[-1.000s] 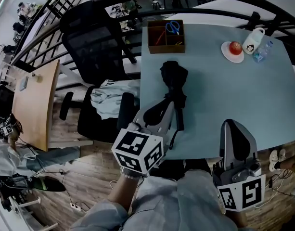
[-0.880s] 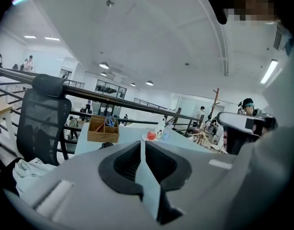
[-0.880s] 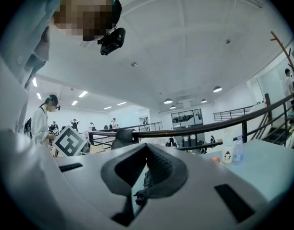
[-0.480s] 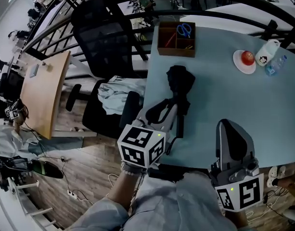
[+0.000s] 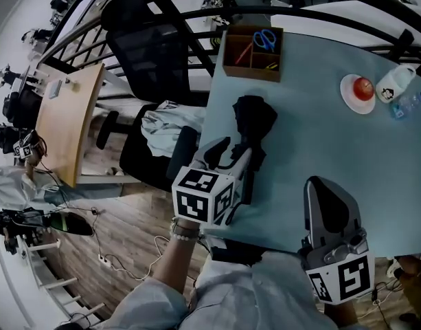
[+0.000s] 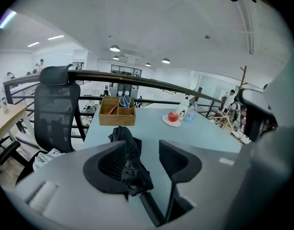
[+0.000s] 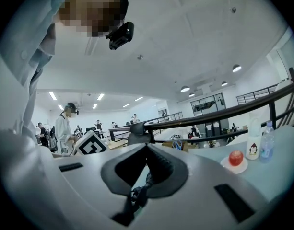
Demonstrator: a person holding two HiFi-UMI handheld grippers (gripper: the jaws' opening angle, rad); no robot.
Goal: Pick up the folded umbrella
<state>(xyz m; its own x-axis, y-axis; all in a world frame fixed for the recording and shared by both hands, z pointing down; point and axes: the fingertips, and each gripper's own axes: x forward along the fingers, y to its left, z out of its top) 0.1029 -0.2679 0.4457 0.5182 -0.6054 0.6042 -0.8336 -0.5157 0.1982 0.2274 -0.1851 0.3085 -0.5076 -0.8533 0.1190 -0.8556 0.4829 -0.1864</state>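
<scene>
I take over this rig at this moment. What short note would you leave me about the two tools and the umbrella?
Left tool: jaws opening, with the black folded umbrella between them, not gripped.
Right tool: shut, empty, at the near edge of the light blue table.
Umbrella: lying flat on the table, towards its left edge.
Done: left tool is placed at the umbrella.
Left: close on it and lift.

shirt [image 5: 265, 295]: pale blue-grey, loose, creased | left sleeve [image 5: 131, 315]: same cloth, stops short of wrist | collar [image 7: 31, 56]: pale, open | left wristband [image 5: 185, 231]: pale, beaded | head camera [image 7: 120, 35]: black, boxy
</scene>
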